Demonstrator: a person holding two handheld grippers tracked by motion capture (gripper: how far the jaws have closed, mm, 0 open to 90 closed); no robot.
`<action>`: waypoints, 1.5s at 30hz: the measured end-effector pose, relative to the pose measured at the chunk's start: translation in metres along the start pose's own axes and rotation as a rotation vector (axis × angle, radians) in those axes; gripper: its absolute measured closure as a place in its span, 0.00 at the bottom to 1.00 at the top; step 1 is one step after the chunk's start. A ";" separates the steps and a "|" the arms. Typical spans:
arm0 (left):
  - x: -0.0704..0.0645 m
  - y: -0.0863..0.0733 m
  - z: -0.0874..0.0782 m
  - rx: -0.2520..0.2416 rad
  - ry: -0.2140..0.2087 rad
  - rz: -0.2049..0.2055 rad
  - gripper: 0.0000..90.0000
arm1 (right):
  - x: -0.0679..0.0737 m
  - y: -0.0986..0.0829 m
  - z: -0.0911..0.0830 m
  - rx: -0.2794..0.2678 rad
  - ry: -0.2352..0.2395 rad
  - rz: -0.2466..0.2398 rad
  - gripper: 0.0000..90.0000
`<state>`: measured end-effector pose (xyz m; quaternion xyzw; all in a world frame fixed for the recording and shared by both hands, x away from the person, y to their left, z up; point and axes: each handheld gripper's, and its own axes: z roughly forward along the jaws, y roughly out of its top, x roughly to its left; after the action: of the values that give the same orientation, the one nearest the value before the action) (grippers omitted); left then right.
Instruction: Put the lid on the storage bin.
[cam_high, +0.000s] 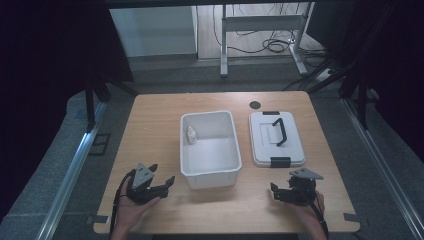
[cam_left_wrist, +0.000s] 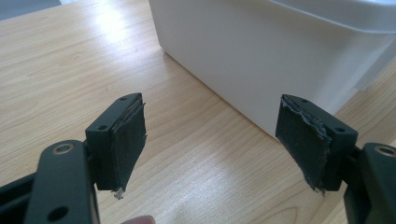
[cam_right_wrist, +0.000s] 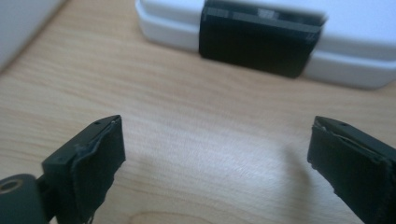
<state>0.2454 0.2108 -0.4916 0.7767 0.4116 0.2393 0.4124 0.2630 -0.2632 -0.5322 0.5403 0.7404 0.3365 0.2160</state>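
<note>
White rectangular plastic lid with black handle (cam_high: 276, 138) lies flat at the wooden tabletop's (cam_high: 150, 130) right side, beside the open white plastic bin (cam_high: 210, 172). Likely light, stiff, slick; best grabbed by the raised handle. Right gripper (cam_high: 280, 194) and left gripper (cam_high: 159, 184) sit near the front edge, jaws wide apart, empty.
</note>
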 end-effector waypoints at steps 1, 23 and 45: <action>0.000 0.000 0.000 0.000 0.000 -0.001 0.27 | -0.001 0.001 -0.004 -0.021 0.003 0.005 0.06; -0.004 -0.004 0.010 0.101 -0.020 -0.028 0.29 | -0.002 0.007 -0.014 -0.050 0.095 -0.013 0.09; 0.005 -0.001 0.004 0.082 -0.012 -0.054 0.29 | -0.020 0.109 -0.049 0.026 0.148 -0.061 0.27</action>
<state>0.2501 0.2133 -0.4942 0.7831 0.4394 0.2065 0.3887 0.3075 -0.2746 -0.4202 0.4937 0.7749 0.3592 0.1636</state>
